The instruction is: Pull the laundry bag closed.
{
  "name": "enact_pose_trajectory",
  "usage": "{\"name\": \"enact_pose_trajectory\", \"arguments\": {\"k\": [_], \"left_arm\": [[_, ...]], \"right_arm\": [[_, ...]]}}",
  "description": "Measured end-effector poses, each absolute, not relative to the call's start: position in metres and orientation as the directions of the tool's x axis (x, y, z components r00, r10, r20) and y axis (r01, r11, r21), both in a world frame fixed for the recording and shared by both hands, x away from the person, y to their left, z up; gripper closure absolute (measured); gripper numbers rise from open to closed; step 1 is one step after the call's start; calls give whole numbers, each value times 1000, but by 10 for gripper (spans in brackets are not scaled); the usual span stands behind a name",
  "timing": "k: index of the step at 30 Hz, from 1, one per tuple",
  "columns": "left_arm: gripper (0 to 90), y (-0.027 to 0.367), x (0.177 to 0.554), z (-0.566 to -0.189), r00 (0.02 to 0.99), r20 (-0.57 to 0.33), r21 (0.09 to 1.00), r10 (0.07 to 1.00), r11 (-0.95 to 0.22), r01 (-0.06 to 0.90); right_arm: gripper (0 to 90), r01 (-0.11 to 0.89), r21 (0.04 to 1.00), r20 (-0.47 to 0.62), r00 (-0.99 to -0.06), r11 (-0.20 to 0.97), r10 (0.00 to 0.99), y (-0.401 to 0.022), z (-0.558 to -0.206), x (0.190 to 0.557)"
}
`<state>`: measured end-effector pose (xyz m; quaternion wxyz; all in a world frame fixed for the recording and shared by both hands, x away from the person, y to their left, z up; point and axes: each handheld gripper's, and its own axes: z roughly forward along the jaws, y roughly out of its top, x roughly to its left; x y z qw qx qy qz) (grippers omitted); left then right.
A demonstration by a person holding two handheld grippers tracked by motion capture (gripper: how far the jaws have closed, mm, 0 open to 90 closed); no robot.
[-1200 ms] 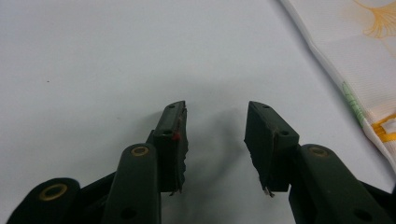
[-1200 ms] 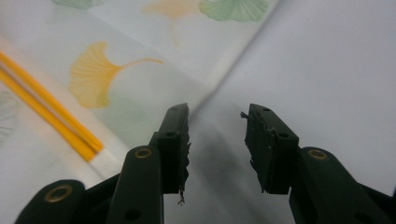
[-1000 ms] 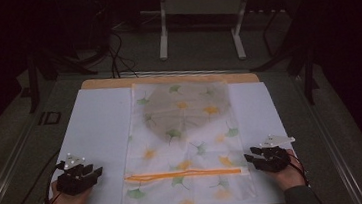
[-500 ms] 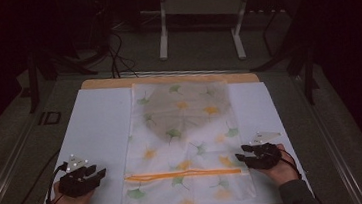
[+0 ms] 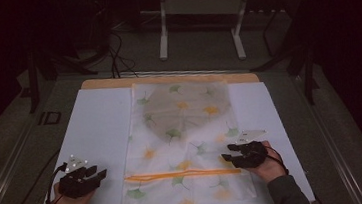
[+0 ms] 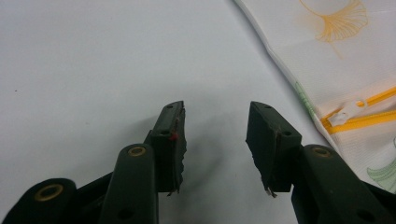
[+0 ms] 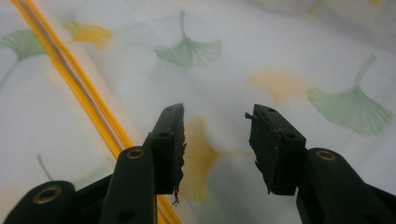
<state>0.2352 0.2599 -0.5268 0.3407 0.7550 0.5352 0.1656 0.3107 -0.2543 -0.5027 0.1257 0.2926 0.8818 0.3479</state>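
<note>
**Mesh laundry bag, two grippers, white-covered counter**

While both hands rest at the near edge, the left gripper (image 5: 93, 176) sits on the bare white sheet (image 5: 96, 125), jaws wide, nothing between them. The right gripper (image 5: 230, 151) is over the near right part of the bag, its jaws having just been opening, now wide and holding nothing.

Item: flat mesh bag (image 5: 183, 147), white with green and orange leaf print, lying lengthwise in the middle of the counter (image 5: 107, 83). An orange zipper (image 5: 183, 174) crosses it near the front. Contents: a greyish mass (image 5: 187, 109) shows through the far half; what it is cannot be told.

Left gripper view adds the white zipper pull (image 6: 342, 116) at the bag's left edge. Right gripper view adds the print up close, zipper running to that gripper's left.

Beyond the counter: a metal stand (image 5: 198, 10) on a dark floor.
</note>
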Motion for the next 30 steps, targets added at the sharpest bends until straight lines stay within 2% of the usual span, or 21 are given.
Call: {"name": "enact_pose_trajectory", "arguments": {"k": [30], "left_arm": [[567,260,235,-527,387,-114,685,915,-210,698]], "right_arm": [[569,318,716,7,-893,621,450,-173,-494,312]]}}
